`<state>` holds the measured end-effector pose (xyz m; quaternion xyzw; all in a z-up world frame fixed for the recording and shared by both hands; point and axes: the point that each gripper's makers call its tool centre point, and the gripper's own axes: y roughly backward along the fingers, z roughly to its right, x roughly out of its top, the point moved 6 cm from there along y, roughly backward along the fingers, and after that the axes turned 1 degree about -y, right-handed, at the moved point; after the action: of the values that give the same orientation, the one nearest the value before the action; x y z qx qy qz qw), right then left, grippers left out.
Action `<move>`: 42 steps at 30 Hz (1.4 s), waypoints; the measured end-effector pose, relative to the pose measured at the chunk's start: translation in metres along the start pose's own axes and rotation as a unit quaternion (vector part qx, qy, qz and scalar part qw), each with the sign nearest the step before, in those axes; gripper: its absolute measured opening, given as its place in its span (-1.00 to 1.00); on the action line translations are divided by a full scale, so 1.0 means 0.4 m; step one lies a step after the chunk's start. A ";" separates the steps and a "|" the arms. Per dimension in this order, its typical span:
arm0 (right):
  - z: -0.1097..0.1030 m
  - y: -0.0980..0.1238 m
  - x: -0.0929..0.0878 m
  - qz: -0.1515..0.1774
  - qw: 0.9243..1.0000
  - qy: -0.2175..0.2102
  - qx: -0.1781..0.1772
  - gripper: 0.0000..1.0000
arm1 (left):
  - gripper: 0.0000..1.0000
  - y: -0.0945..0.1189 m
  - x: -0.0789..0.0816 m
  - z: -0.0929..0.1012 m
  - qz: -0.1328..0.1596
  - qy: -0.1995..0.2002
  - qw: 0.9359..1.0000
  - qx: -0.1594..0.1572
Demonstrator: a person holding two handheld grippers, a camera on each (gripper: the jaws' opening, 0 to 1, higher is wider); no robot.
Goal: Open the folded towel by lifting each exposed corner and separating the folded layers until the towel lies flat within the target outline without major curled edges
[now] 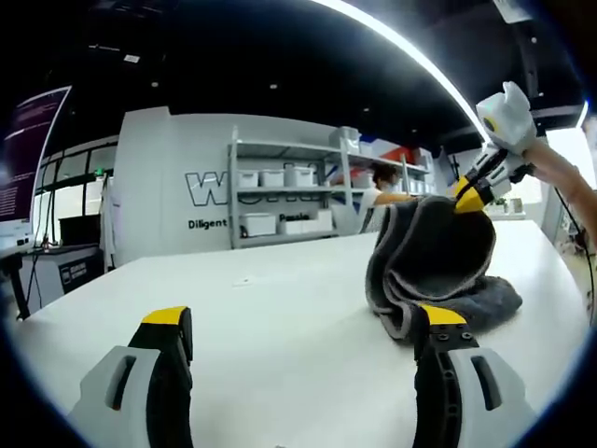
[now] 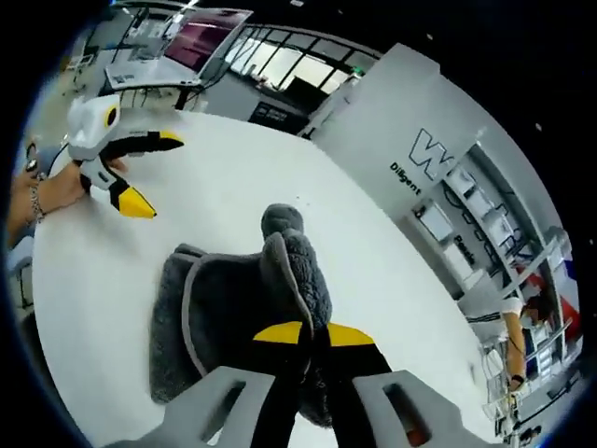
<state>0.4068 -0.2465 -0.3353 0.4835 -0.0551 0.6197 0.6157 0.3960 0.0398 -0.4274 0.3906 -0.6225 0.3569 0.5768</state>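
One grey towel [image 2: 238,317] lies bunched on the white desk [image 2: 233,187], part of it lifted into an upright fold while the rest stays heaped below. In the right gripper view the right tool [image 2: 312,334] has its two yellow-tipped jaws pressed together on that raised fold, the cloth rising between them. The left gripper view shows the same pinch from across the desk, the right tool [image 1: 471,196] holding the top of the towel [image 1: 434,266] with a person's forearm behind it. The left tool [image 1: 303,322] stands wide apart and empty above bare desk [image 1: 233,289], its right jaw just beside the towel's lower edge. In the right gripper view the left tool [image 2: 149,173] sits well apart from the towel, near the desk's far edge, in a person's hand [image 2: 47,191]. Shelving with white bins [image 1: 280,201] stands beyond the desk.
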 end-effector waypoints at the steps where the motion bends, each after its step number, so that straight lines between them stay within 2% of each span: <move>1: 0.004 0.002 -0.004 -0.001 1.000 -0.004 -0.001 -0.95 | 0.95 0.000 0.000 0.000 0.000 0.000 1.000 0.000; 5: 0.017 0.009 -0.015 -0.002 1.000 -0.024 0.002 -0.94 | 0.95 -0.001 0.000 -0.005 -0.001 0.000 1.000 0.001; 7: 0.030 0.008 -0.023 -0.006 0.998 -0.054 0.006 -0.94 | 0.95 -0.002 -0.001 -0.008 -0.002 0.001 1.000 0.001; 11: 0.046 0.003 -0.039 -0.012 0.996 -0.087 0.018 -0.94 | 0.95 -0.010 -0.001 -0.015 -0.003 0.001 1.000 0.000; 19: 0.067 0.001 -0.074 -0.014 0.991 -0.128 0.032 -0.94 | 0.94 -0.011 -0.002 -0.018 -0.005 0.000 1.000 -0.001; 25: 0.095 -0.004 -0.123 -0.024 0.987 -0.155 0.030 -0.94 | 0.94 -0.012 -0.002 -0.017 -0.005 -0.001 1.000 0.000; 34: 0.151 -0.017 -0.183 -0.037 0.982 -0.183 0.025 -0.94 | 0.93 0.001 -0.011 0.012 -0.015 -0.014 1.000 -0.005; 37: 0.164 -0.025 -0.209 -0.041 0.978 -0.203 0.023 -0.94 | 0.93 0.001 -0.012 0.013 -0.017 -0.011 1.000 -0.007; 40: 0.151 -0.024 -0.245 -0.043 0.974 -0.219 0.027 -0.94 | 0.92 0.002 -0.012 0.014 -0.017 -0.009 1.000 -0.008; 42: 0.173 -0.020 -0.259 -0.042 0.972 -0.231 0.030 -0.94 | 0.92 0.001 -0.013 0.015 -0.017 -0.009 1.000 -0.007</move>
<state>0.4267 -0.3640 -0.3722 0.6338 -0.1565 0.4663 0.5970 0.3930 0.0352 -0.4328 0.4004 -0.6236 0.3385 0.5798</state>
